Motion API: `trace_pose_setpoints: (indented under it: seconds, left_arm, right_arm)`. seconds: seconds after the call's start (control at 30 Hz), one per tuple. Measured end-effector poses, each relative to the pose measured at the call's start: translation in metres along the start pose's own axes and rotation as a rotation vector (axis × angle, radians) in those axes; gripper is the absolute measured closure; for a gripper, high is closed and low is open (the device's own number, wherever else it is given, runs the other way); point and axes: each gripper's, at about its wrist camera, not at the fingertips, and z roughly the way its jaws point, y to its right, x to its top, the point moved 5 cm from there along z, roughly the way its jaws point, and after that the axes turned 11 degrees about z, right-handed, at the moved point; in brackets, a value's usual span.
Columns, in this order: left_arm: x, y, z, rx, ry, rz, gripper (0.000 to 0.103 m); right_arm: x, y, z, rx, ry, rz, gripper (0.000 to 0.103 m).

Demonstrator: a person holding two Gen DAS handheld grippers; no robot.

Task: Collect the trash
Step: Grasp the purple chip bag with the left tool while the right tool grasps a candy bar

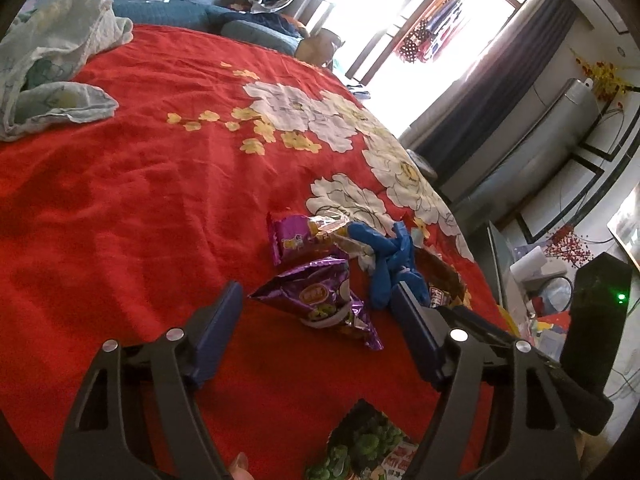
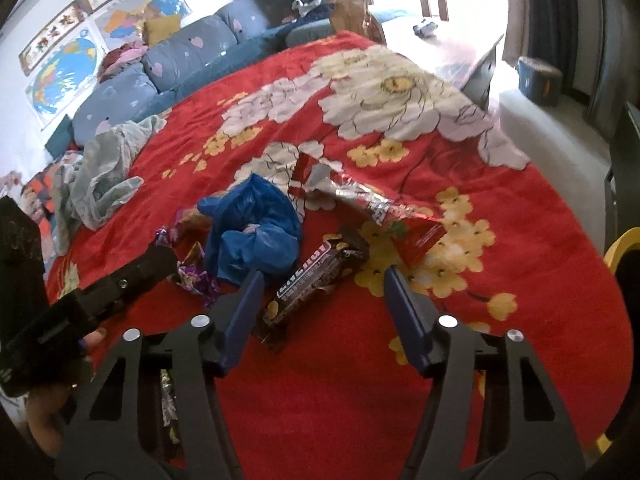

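Two grippers hover with jaws wide and empty: the left gripper straddles a purple snack bag, the right gripper a dark chocolate-bar wrapper, both lying on the red bedspread. Closing low could pinch the cloth along with the foil, or catch the crumpled blue bag just beside. Only the right view shows the red-silver wrapper; only the left shows a green packet underneath.
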Motion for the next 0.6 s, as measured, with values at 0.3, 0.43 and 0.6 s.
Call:
trace_pose_setpoints:
  seconds: [0.3, 0.43, 0.6]
  left_arm:
    - [0.001, -0.003, 0.009, 0.034, -0.014, 0.005, 0.051]
    - [0.001, -0.006, 0.009, 0.036, -0.015, -0.005, 0.056]
    - [0.0, -0.006, 0.004, 0.022, -0.005, -0.007, 0.058]
  right_arm:
    - [-0.009, 0.007, 0.001, 0.0, -0.008, -0.018, 0.087]
    - [-0.014, 0.007, -0.004, 0.009, -0.01, -0.031, 0.09]
    - [-0.018, 0.002, -0.013, 0.024, -0.005, -0.056, 0.09]
